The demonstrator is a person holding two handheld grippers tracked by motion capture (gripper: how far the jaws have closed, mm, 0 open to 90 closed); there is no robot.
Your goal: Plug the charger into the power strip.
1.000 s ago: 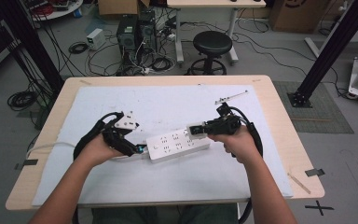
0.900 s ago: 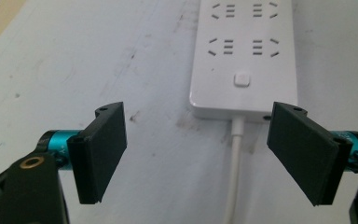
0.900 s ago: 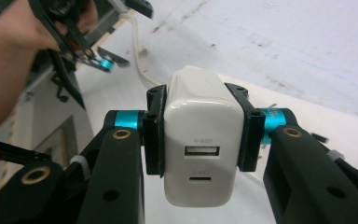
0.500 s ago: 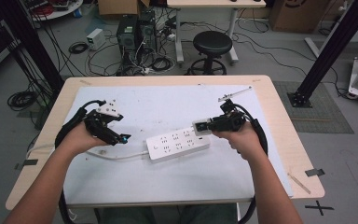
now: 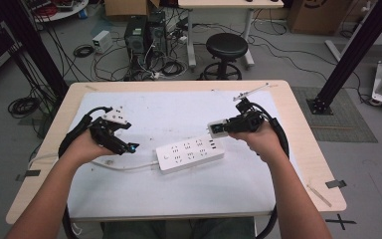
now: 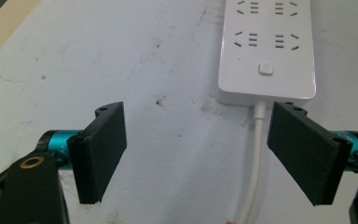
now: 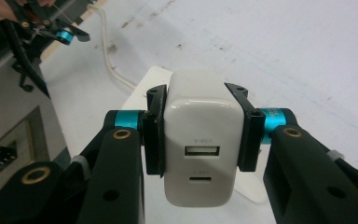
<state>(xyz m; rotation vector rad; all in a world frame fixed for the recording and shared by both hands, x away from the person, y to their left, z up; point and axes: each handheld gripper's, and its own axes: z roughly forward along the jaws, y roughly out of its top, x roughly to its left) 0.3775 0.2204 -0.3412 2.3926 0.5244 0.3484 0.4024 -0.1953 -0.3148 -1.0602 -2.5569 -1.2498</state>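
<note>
White laminate covers the bench (image 5: 189,199), and the white power strip (image 5: 191,154) lies near the middle of the high view, its cord (image 5: 124,167) trailing off toward the lower left. What has changed in the last second: your left tongs (image 5: 129,148), which a moment ago sat right against the strip's cord end, have drawn back to the left and now stand apart from it, jaws spread wide and holding nothing; in the left gripper view the strip's switch end (image 6: 266,69) and cord lie just ahead of them. Your right tongs (image 5: 218,128) have lifted up and to the right, away from the strip's far end, and are clamped on a white charger block (image 7: 200,140) carried above the strip's right end. I'd judge that the charger has just been pulled out of the strip, with your left side having finished steadying it. As for writing, the charger face shows a USB port (image 7: 202,151) with a faint line of grey print above it, too blurred to read; no brand is legible on the strip.
</note>
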